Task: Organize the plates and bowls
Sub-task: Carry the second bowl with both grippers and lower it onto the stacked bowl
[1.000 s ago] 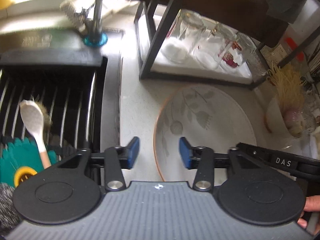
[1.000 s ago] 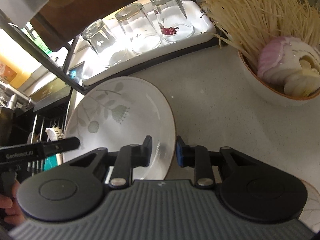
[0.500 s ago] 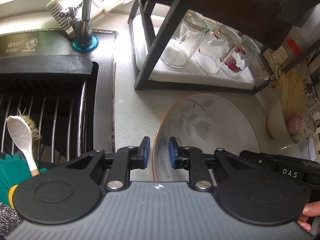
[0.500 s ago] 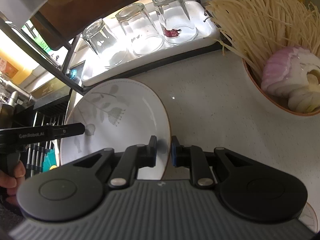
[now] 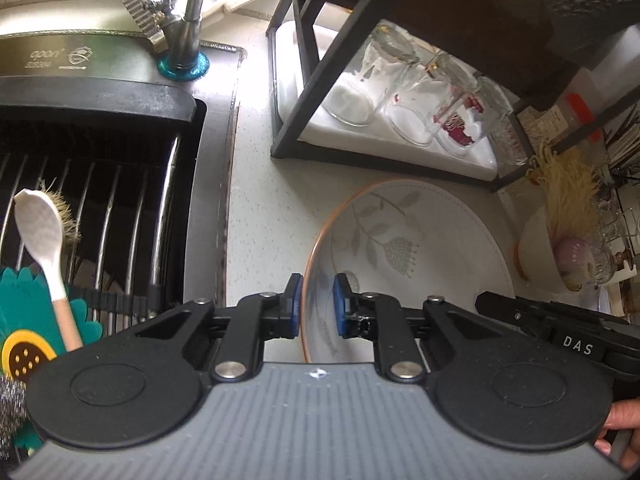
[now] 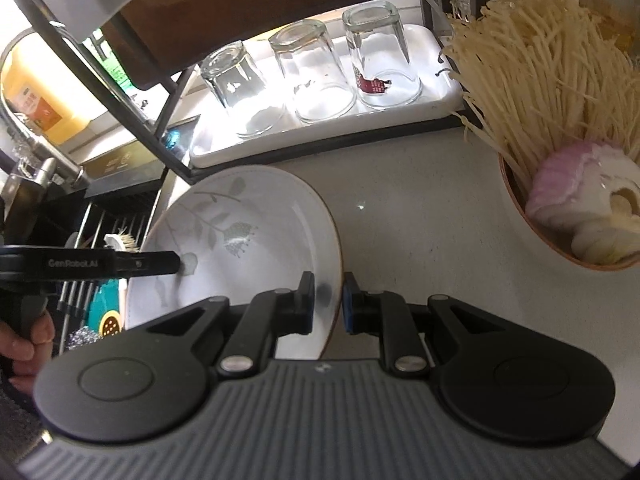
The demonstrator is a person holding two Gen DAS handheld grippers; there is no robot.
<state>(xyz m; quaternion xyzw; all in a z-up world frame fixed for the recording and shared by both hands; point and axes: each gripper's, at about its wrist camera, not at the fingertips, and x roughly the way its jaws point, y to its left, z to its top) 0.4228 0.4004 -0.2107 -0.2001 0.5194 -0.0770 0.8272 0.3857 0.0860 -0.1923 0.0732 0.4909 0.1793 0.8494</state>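
Observation:
A white plate [image 5: 420,240] with grey leaf prints and a thin orange rim lies over the pale counter. My left gripper [image 5: 316,304] is shut on the plate's left rim, one blue pad on each side of the edge. In the right wrist view the same plate [image 6: 240,240] shows from the other side, and my right gripper [image 6: 327,302] is shut on its right rim. Each gripper shows in the other's view: the right gripper's body [image 5: 560,336] at the plate's right, the left gripper's finger [image 6: 140,263] across its left part.
A sink [image 5: 100,184] with a wire rack, a white brush [image 5: 40,232] and a tap [image 5: 184,32] lies to the left. A black shelf frame [image 6: 160,112] holds a white tray with three upturned glasses [image 6: 312,76]. A bowl [image 6: 560,220] of noodles and onion stands right.
Both grippers have closed onto the plate's rim, the left from wide open. The plate now sits slightly tilted between them.

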